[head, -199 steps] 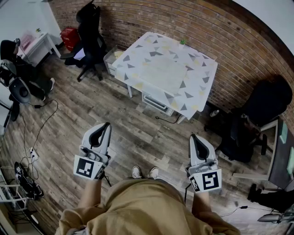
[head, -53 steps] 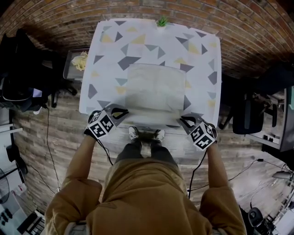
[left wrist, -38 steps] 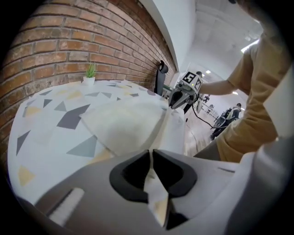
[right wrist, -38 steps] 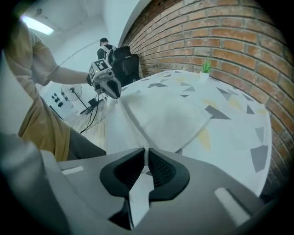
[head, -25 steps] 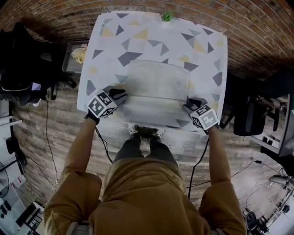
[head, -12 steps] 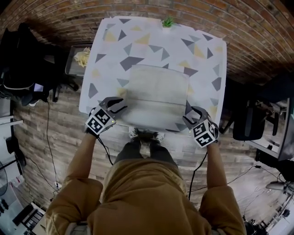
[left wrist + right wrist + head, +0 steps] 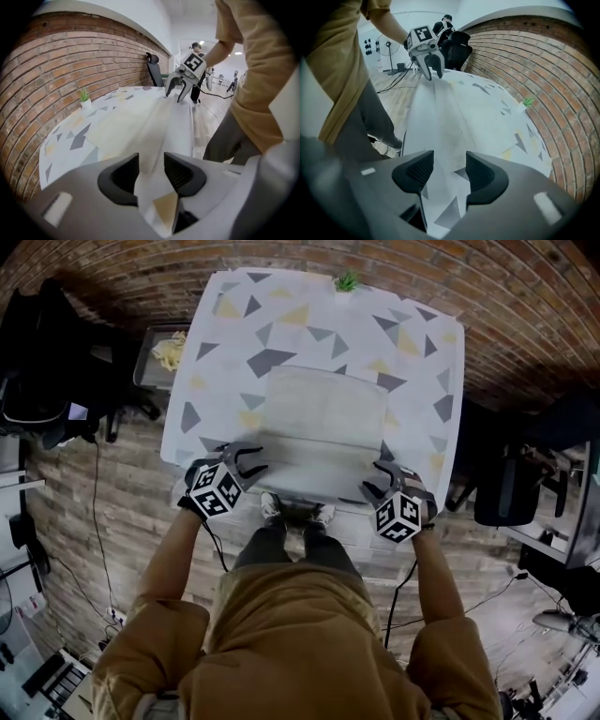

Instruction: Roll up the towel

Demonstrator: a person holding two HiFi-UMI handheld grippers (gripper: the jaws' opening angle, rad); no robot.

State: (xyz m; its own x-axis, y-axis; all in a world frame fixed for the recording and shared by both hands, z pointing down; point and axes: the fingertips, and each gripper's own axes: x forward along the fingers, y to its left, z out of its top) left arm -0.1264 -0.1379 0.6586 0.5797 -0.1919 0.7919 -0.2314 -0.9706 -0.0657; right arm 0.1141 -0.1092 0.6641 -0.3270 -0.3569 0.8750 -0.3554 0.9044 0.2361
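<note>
A pale grey towel (image 7: 323,418) lies flat on the patterned table (image 7: 225,343), its near edge turned over into a low fold. My left gripper (image 7: 246,461) is at the fold's left end and my right gripper (image 7: 378,484) at its right end. In the left gripper view the fold (image 7: 140,122) runs between the left gripper's (image 7: 151,161) jaws, which have just been opening; a gap shows beside the pads. The right gripper's (image 7: 450,161) jaws have also just been opening and straddle the towel's corner (image 7: 440,112) without pressing on it.
A small green plant (image 7: 348,281) stands at the table's far edge by the brick wall. Black office chairs stand left (image 7: 47,362) and right (image 7: 511,484) of the table. A tray (image 7: 167,352) sits beside the table's left side. Cables lie on the wooden floor.
Both grippers have drawn back toward the table's near edge and rolled at the wrist. Their jaws stand wider than a second ago. The towel's near edge stays folded over.
</note>
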